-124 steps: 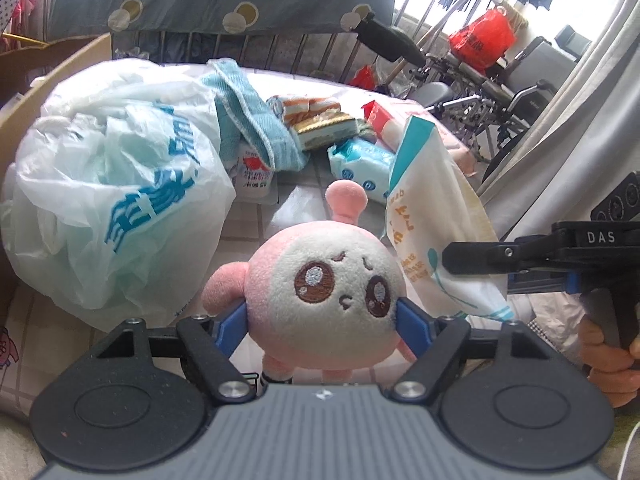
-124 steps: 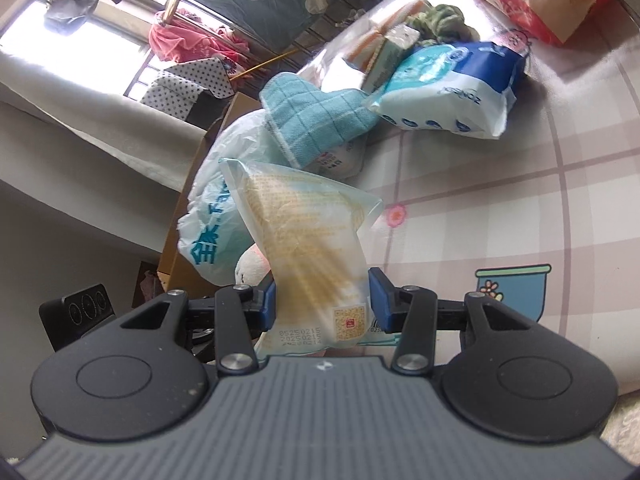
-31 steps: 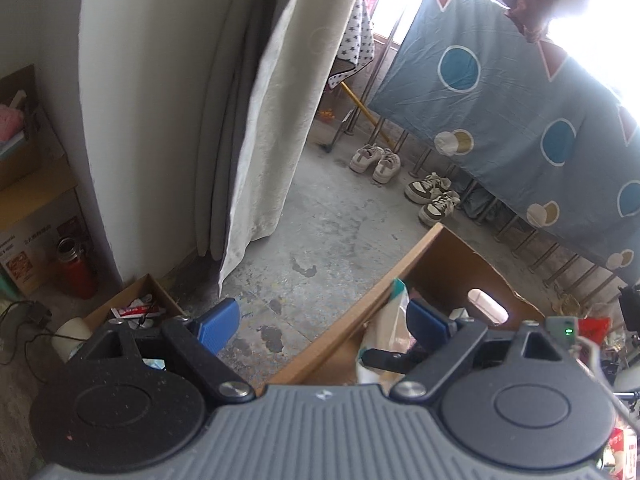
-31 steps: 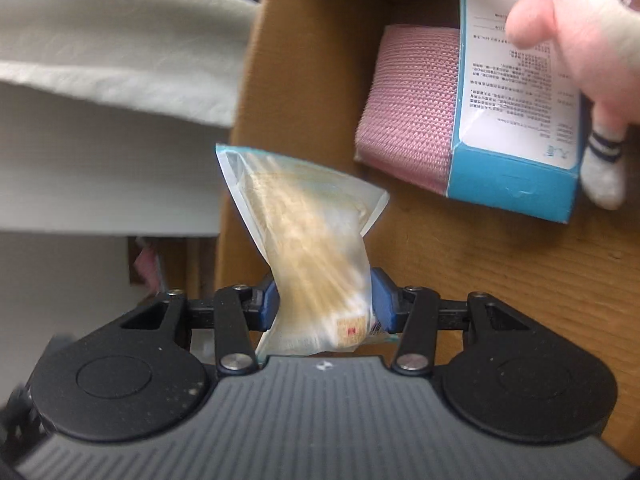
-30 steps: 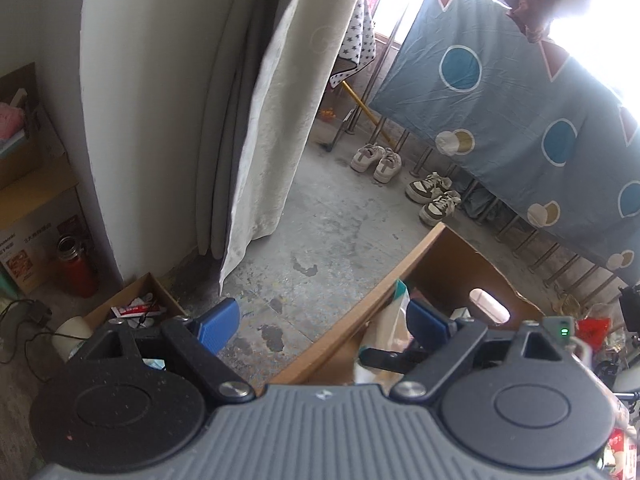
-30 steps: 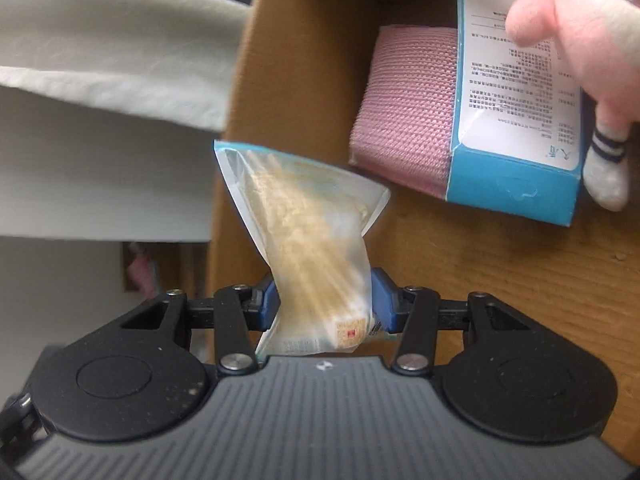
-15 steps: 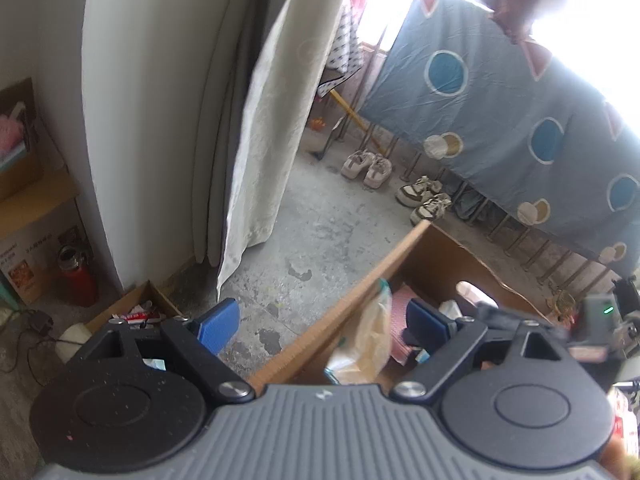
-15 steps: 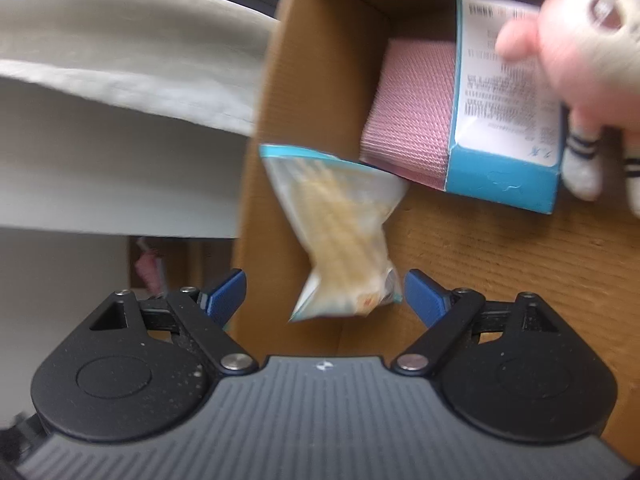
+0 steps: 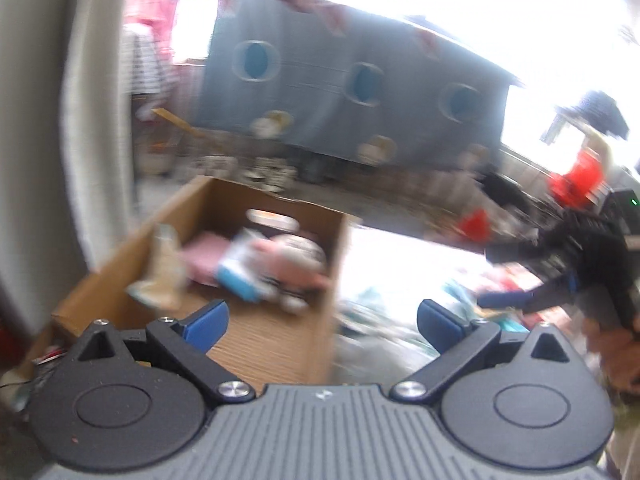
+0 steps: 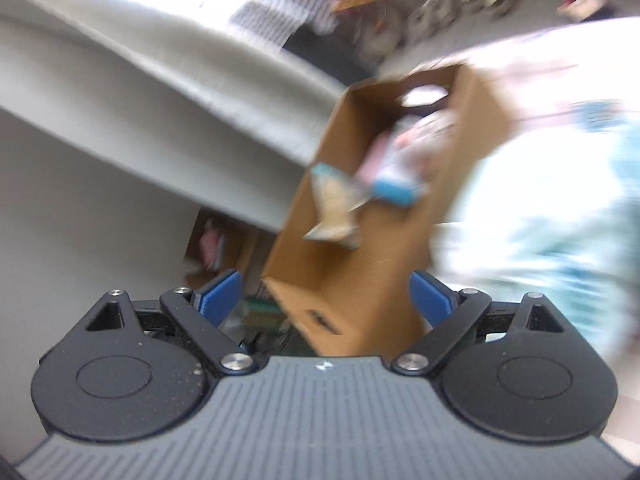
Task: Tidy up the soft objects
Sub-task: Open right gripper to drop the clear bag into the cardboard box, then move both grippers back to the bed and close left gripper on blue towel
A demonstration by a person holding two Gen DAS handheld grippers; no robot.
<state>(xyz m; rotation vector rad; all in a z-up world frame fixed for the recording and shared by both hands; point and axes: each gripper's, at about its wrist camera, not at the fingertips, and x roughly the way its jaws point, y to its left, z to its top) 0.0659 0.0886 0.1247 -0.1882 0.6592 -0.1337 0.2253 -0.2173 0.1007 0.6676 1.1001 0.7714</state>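
- Several soft items already lie inside the cardboard box (image 9: 256, 344): a pink plush toy (image 9: 288, 260), a pink knitted cloth (image 9: 202, 254), a blue-edged carton (image 9: 240, 276) and a translucent snack bag (image 9: 160, 276) leaning at the box wall on the left-finger side.
- In the left wrist view the box sits ahead of the left gripper (image 9: 322, 322), mostly beyond the left finger; the plush lies beyond the gap between the fingers.
- Left gripper: jaws opening, nearly at full spread, nothing between the pads.
- Right gripper (image 10: 324, 294): jaws opening, wide, nothing between the pads; the box stands ahead of the gap, the snack bag beyond it and well apart.
- Remaining work, as a judgement: a white plastic bag (image 10: 552, 216) beyond the right finger and blurred items outside the box are not yet stowed. Motion blur prevents a count.
- Task status: partly complete; both grippers are free for the next pick.
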